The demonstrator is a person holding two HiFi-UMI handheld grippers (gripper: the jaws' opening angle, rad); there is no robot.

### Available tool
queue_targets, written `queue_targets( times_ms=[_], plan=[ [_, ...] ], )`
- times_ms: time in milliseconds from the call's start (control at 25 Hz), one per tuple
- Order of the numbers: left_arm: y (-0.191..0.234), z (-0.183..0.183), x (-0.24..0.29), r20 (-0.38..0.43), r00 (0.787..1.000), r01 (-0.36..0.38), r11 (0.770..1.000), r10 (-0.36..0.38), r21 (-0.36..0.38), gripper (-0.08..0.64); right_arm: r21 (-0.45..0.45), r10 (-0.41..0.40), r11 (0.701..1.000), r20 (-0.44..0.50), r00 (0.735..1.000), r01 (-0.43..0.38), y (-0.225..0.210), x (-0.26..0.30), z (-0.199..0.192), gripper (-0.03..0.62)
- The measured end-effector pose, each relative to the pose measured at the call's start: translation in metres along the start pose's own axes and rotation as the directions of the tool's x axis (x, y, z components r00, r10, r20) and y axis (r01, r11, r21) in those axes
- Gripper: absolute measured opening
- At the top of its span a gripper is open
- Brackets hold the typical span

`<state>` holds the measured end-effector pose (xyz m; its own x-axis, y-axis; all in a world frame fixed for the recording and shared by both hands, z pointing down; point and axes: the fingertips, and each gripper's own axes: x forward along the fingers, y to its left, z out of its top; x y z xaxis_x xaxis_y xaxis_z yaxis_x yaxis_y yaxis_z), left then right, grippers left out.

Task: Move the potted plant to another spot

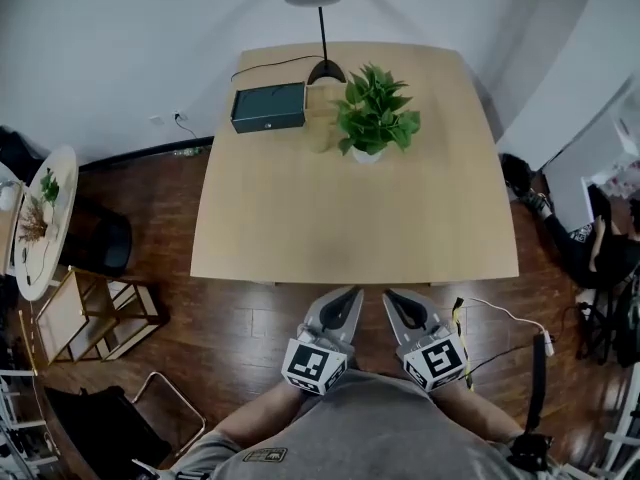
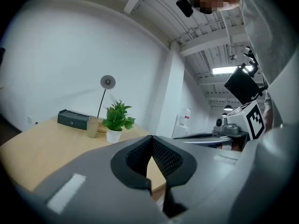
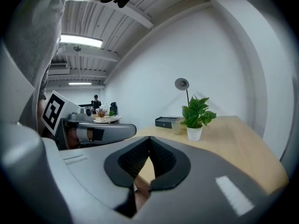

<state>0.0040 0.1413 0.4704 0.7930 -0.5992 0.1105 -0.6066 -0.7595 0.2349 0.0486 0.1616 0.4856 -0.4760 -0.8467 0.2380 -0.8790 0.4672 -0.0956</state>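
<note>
The potted plant (image 1: 376,115), green leaves in a small white pot, stands at the far middle of the light wooden table (image 1: 300,228). It also shows in the left gripper view (image 2: 117,119) and the right gripper view (image 3: 196,114). Both grippers hang side by side in front of the table's near edge, well short of the plant. My left gripper (image 1: 351,294) is shut with nothing between its jaws, seen close up (image 2: 150,140). My right gripper (image 1: 391,296) is likewise shut and empty (image 3: 149,139).
A dark box (image 1: 268,107) and a tan cup (image 1: 319,130) sit left of the plant, with a desk lamp (image 1: 320,28) behind them. A round white side table (image 1: 45,218) and stools stand at the left. Cables (image 1: 510,318) and bags lie on the floor at the right.
</note>
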Motion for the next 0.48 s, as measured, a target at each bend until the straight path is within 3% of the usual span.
queue_targets(
  times_ms=[160, 480],
  plan=[
    [0.046, 0.015, 0.034, 0.001, 0.999, 0.041, 0.999, -0.041, 0.000, 0.000, -0.016, -0.039, 0.999, -0.015, 0.999, 0.039, -0.028, 0.051, 0.015, 0.006],
    [0.101, 0.033, 0.083, -0.021, 0.999, 0.043, 0.999, -0.043, -0.005, 0.000, -0.012, -0.072, 0.997, -0.019, 0.997, 0.072, -0.068, 0.106, 0.036, 0.006]
  ],
)
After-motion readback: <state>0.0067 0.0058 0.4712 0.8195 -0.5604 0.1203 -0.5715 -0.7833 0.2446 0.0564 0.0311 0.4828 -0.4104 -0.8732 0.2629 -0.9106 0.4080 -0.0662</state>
